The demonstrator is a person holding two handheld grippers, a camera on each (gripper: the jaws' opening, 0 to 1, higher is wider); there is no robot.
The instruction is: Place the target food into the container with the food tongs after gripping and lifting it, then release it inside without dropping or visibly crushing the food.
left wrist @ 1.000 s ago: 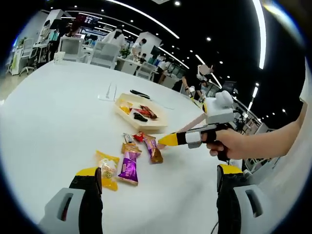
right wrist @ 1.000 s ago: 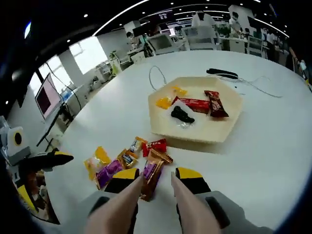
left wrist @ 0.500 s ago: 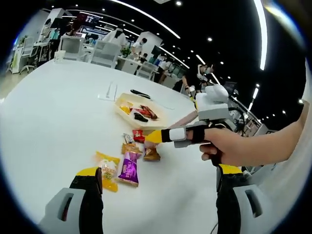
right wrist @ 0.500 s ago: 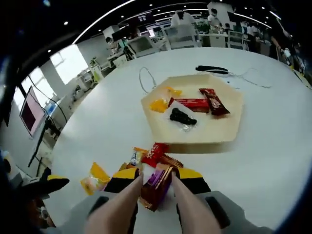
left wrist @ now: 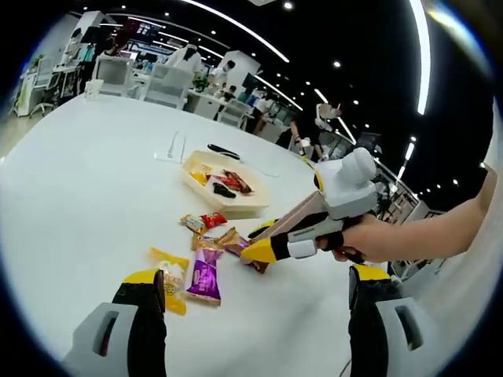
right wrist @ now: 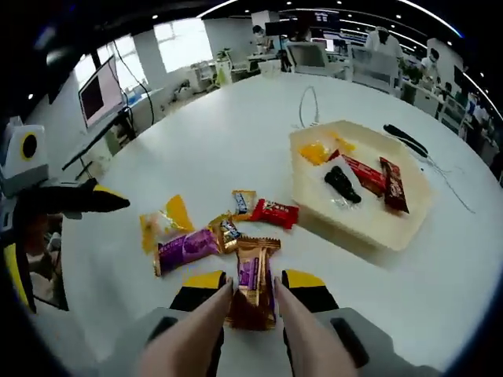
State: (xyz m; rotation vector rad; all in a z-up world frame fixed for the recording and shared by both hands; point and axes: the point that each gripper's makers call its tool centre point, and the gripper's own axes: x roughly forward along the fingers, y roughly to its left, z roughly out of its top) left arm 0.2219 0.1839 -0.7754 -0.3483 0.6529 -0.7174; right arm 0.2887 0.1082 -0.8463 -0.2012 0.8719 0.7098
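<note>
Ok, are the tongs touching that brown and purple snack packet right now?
Touching. In the right gripper view the two tongs arms press against both long edges of the brown and purple packet, with no gap visible on either side.

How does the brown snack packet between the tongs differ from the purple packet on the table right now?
The brown packet sits between the tong arms of the right tool, pointing along them; the purple packet lies free on the white table, untouched. The brown one is gold-brown with a crimped top edge; the purple one is violet and lies crosswise to it. Both are sealed, flat foil wrappers outside the tray.
</note>
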